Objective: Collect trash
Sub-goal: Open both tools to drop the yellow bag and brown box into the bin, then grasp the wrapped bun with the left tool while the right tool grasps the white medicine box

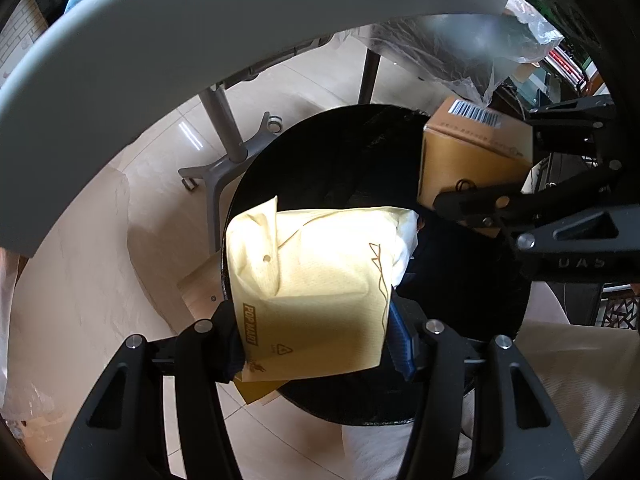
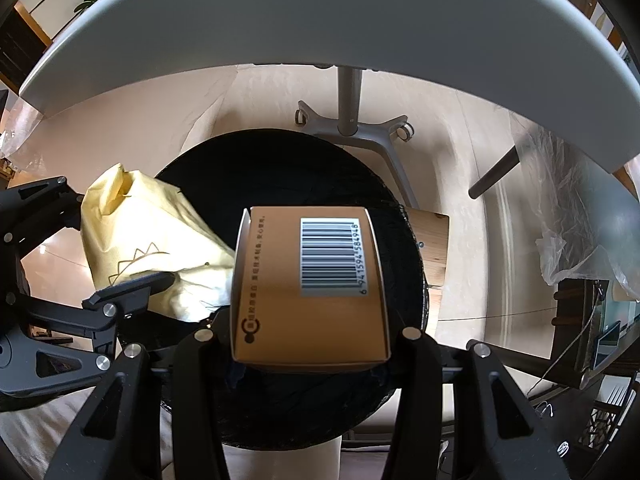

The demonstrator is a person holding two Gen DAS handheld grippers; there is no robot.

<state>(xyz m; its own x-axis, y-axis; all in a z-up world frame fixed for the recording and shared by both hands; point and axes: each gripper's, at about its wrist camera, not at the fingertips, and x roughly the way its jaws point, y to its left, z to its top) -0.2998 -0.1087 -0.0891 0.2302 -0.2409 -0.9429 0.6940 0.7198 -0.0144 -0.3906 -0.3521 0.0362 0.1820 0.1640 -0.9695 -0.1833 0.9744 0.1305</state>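
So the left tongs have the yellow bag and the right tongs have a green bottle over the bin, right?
Not a bottle. The right tongs hold a brown box with a barcode, as the right wrist view shows. The left tongs do hold the yellow bag over the bin.

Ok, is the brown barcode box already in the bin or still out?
Still out. The brown box is clamped in the right tongs, held above the black bin's dark opening, not released.

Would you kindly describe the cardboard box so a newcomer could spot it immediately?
Find the round black bin on the floor below the grey table. Over its mouth, the right tongs grip a brown cardboard box; unlike the neighbouring yellow paper bag, it carries a white barcode label.
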